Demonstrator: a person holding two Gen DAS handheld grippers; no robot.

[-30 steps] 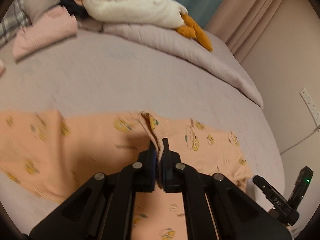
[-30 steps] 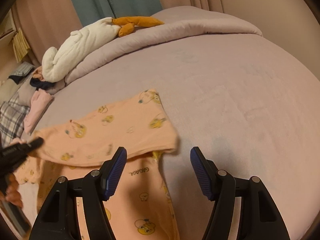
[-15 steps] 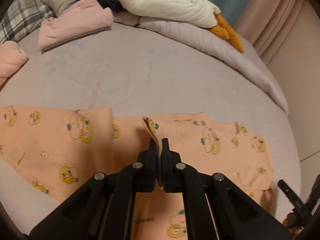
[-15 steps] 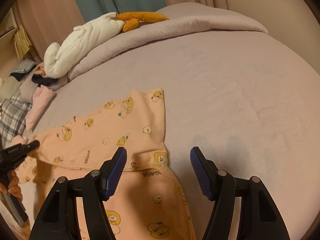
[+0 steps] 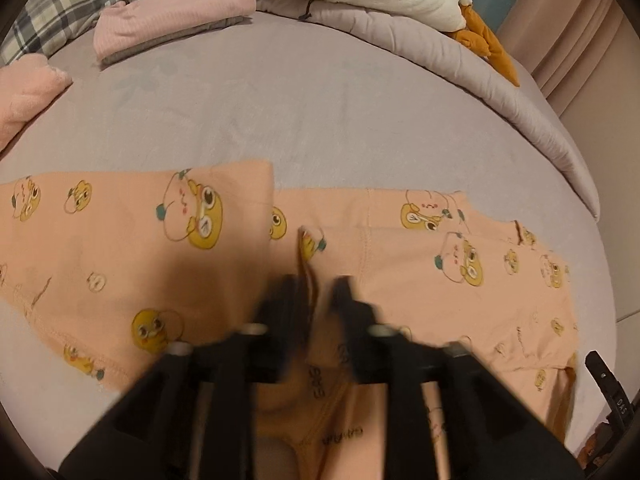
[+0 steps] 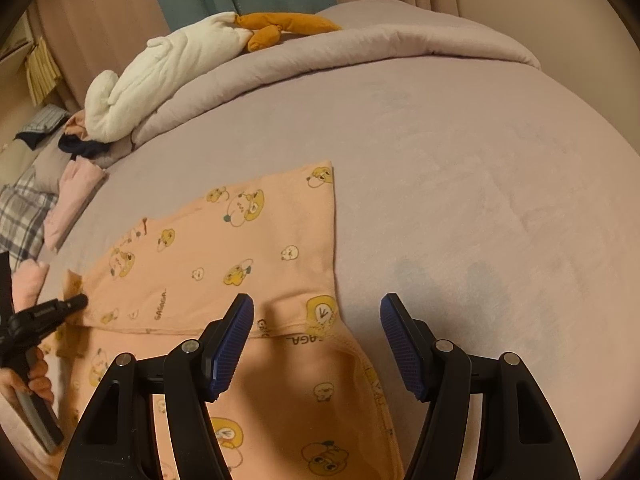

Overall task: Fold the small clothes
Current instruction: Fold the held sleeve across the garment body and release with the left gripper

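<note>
A peach child's garment (image 5: 400, 248) printed with yellow cartoon faces lies spread on the grey-lilac bed; it also shows in the right wrist view (image 6: 248, 256) with one part folded over the rest. My left gripper (image 5: 314, 284) is blurred, its jaws apart, with a raised fabric corner (image 5: 306, 248) standing between them. It also shows at the left edge of the right wrist view (image 6: 76, 303), at the garment's left edge. My right gripper (image 6: 318, 344) is open and empty, hovering above the garment's lower right edge.
A rolled duvet (image 6: 360, 48) with a white and orange plush toy (image 6: 172, 64) runs along the far side. Folded pink clothes (image 5: 172, 20), a plaid pillow (image 5: 52, 20) and a pink towel (image 5: 24, 92) lie at the far left. A wall stands to the right.
My left gripper carried the pinched fabric across, laying a fold over the garment, then its jaws came apart from the corner. The right gripper stayed open and barely moved.
</note>
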